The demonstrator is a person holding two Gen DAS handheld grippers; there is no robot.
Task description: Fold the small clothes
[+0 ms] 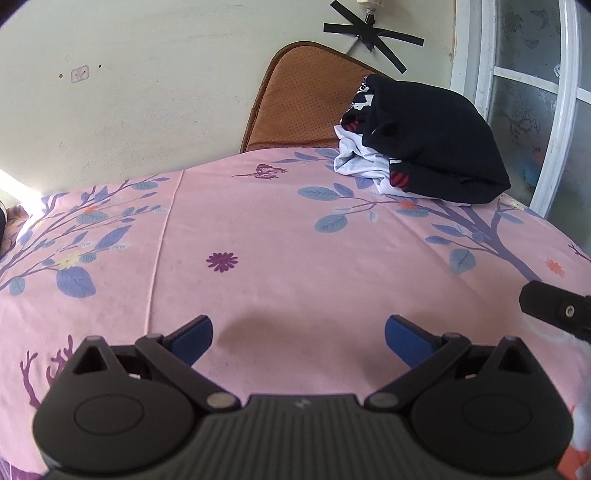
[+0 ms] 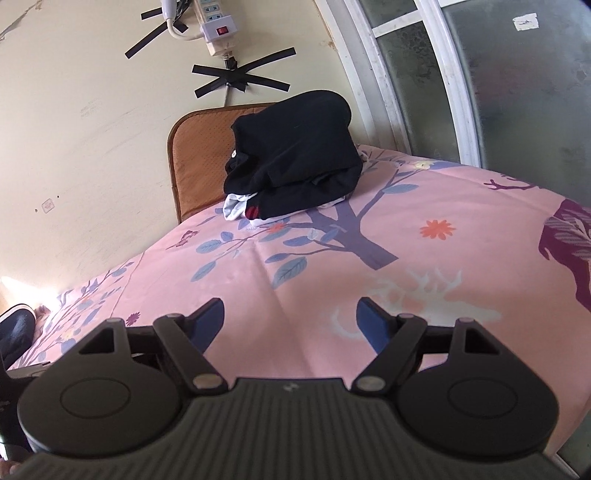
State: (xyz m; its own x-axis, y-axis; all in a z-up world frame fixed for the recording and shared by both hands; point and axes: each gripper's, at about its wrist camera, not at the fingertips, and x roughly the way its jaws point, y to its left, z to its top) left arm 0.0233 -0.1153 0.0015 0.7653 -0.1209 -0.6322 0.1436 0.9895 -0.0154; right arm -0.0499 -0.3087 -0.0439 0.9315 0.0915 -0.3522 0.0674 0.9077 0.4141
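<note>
A: Nearest the lens, along the bottom of the left wrist view, the left gripper [image 1: 298, 341] has its blue pads spread wide with nothing between them, only bare pink bedsheet [image 1: 280, 236] beneath.

B: Same in the right wrist view. The right gripper [image 2: 290, 325] sits at the bottom of the frame, jaws wide apart, holding nothing. It also pokes in as a black block at the right edge of the left wrist view.

A: And the clothes?

B: A pile of clothes [image 1: 424, 147] lies in the upper right of the left wrist view, and at upper centre of the right one [image 2: 291, 166]. A black garment [image 2: 295, 147] is draped on top, a white garment [image 2: 236, 206] is bunched under it, and a bit of red shows at the lower edge. The pile rests on the sheet in front of an orange cushion [image 1: 295, 103] that leans on the wall.

A: How far along would you judge it?

B: Hard to tell. The heap looks rumpled rather than neatly stacked, so I'd guess it is waiting to be folded. No garment is spread on the open sheet and neither gripper touches cloth, so the work seems to be at its start or between pieces.

A: Any writing?

B: White marks show on the black cloth at the pile's upper left in the left wrist view, but they're too small to read. The power strip [image 2: 214, 26] taped to the wall at the top of the right wrist view has a red switch; no brand is legible.
</note>
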